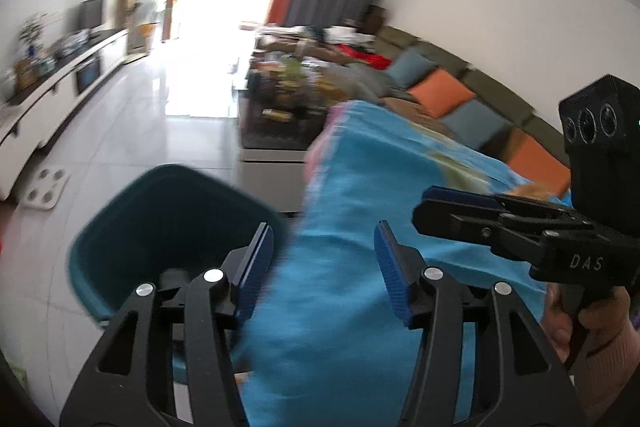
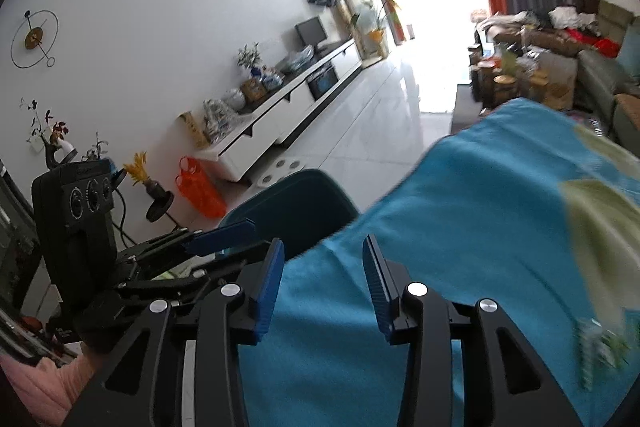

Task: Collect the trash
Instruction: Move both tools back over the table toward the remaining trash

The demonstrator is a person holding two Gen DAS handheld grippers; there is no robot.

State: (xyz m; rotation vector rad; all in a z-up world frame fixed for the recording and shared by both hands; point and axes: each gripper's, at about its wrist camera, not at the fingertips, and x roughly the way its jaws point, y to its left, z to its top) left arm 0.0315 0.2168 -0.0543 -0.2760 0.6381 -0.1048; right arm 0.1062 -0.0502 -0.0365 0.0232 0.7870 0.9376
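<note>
Blue bag (image 1: 360,227) hangs beside teal bin (image 1: 160,227), both grippers parted.

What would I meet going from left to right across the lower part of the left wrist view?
White floor scale → teal trash bin → blue bag between the left gripper fingers → right gripper, coming in from the right edge.

A bin (image 1: 160,227) stands on the floor (image 1: 132,131), left of a large bag (image 1: 360,227). Behind the bag sits a cluttered table (image 1: 280,107), with a sofa (image 1: 460,95) to its right.
</note>
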